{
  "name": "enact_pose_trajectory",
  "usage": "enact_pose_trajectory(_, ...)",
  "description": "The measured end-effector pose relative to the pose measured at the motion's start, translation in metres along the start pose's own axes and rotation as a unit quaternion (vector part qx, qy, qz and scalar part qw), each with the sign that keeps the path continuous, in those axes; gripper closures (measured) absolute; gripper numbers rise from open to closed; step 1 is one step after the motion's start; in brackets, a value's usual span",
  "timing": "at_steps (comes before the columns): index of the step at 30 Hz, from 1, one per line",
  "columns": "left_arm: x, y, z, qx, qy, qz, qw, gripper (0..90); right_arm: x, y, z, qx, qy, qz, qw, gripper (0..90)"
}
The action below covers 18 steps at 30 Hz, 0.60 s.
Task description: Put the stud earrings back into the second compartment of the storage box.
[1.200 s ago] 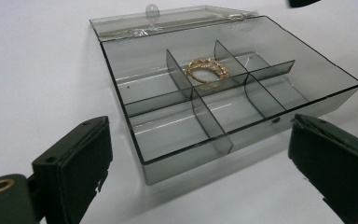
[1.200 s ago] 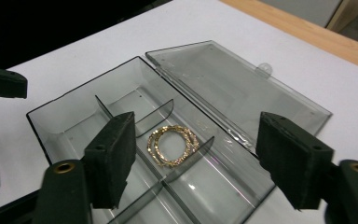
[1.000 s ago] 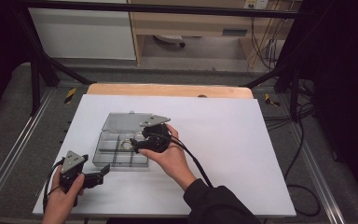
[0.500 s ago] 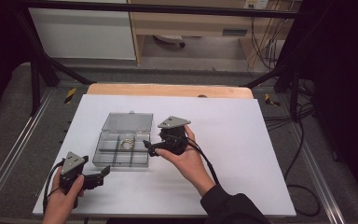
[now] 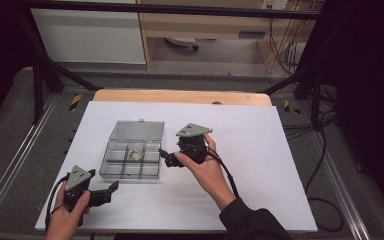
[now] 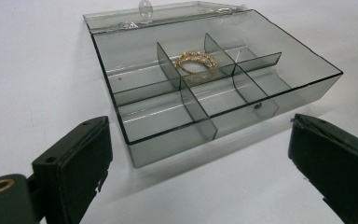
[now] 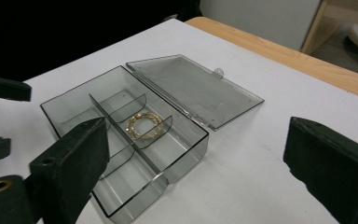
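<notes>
Bracelet (image 5: 136, 153) of gold-coloured links lies curled in the middle far cell of a smoky clear plastic organiser box (image 5: 130, 165), which sits on the white tabletop (image 5: 280, 170) left of centre, its hinged lid (image 5: 137, 131) thrown back flat on the far side. In the left gripper view the same band (image 6: 196, 62) shows as a knobbly, glinting ring against thin see-through dividers that cut the tray into six cells; the other five look empty. The right gripper (image 5: 167, 159), held by a hand (image 5: 207, 172) just right of the box, has its black jaws spread wide with nothing between them; they have just been opening, and from the right gripper view the bracelet (image 7: 144, 126) lies free in its cell, well clear of the pads. That placing suggests the piece has been set down and the tool is drawing off to the right. The left gripper (image 5: 111, 189), near the front-left corner of the sheet, also stands with jaws apart and empty, aimed at the box's near wall as if ready to steady it or tend the lid. The box is hard, glossy and sharp-edged, with a small tab (image 7: 219, 72) on the lid's free edge for closing; the jaw pads are matt, blocky and dark. A pale wooden strip (image 5: 180, 96) edges the table's far side.
</notes>
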State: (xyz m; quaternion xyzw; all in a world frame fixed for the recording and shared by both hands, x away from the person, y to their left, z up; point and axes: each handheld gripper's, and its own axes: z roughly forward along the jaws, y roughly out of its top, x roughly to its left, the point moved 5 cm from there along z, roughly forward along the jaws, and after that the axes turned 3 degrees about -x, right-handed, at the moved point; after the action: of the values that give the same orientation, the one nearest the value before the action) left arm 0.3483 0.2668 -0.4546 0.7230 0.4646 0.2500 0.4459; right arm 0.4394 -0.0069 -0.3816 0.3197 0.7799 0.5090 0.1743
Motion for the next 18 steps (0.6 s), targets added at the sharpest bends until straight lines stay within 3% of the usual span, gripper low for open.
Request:
enact_pose_trajectory(5,0.0,-0.001,0.0,0.001,0.0,-0.002,1.0,6.6,-0.007,0.003,-0.008,-0.007,-0.002,-0.002,1.0,7.9)
enact_pose_trajectory(9,0.0,-0.001,0.0,0.002,0.0,-0.002,1.0,6.6,-0.014,0.002,-0.017,-0.021,-0.018,-0.015,0.9995,7.7)
enact_pose_trajectory(14,0.0,-0.002,0.001,0.004,0.001,-0.001,1.0,6.6,-0.024,0.0,-0.026,-0.025,-0.025,-0.008,0.9993,7.4)
enact_pose_trajectory(18,0.0,-0.002,0.0,0.004,0.001,-0.005,1.0,6.6,-0.034,-0.001,-0.034,-0.046,-0.032,-0.012,0.9984,9.6)
